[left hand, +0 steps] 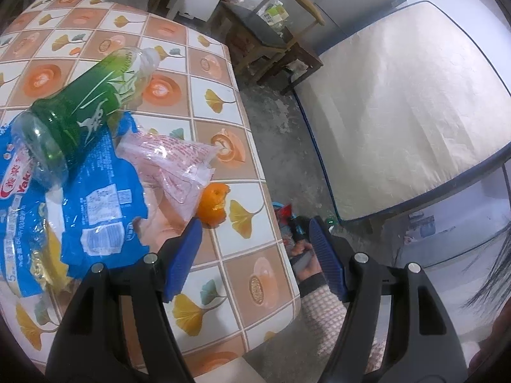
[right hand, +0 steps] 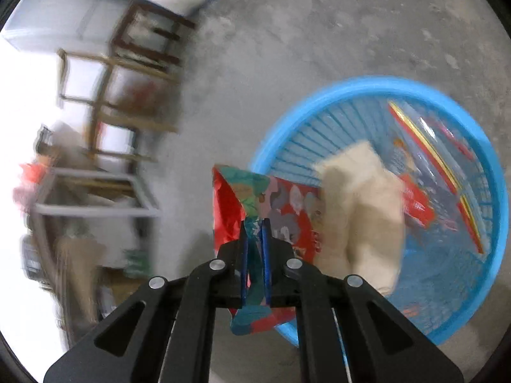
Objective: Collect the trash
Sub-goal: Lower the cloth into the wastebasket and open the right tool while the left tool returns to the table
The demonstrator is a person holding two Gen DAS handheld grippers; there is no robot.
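On the tile-patterned table [left hand: 204,63] lie a green plastic bottle [left hand: 86,108], a torn blue wrapper [left hand: 95,198], a pink plastic bag [left hand: 172,166] and an orange peel [left hand: 215,204]. My left gripper [left hand: 255,226] hovers open at the table's edge, its left finger just short of the peel, with nothing between the jaws. My right gripper [right hand: 254,223] is shut on a red and teal snack wrapper [right hand: 281,204], held over the near rim of a blue basket [right hand: 319,95] on the floor. In the basket lie crumpled beige paper [right hand: 361,198] and a clear striped wrapper [right hand: 440,172].
A mattress [left hand: 399,111] leans on the floor right of the table. Wooden stools [left hand: 271,41] stand behind it, blurred stools [right hand: 127,95] left of the basket. A hand in a checkered sleeve [left hand: 319,303] shows below the table edge. Bare concrete floor [right hand: 319,16] surrounds the basket.
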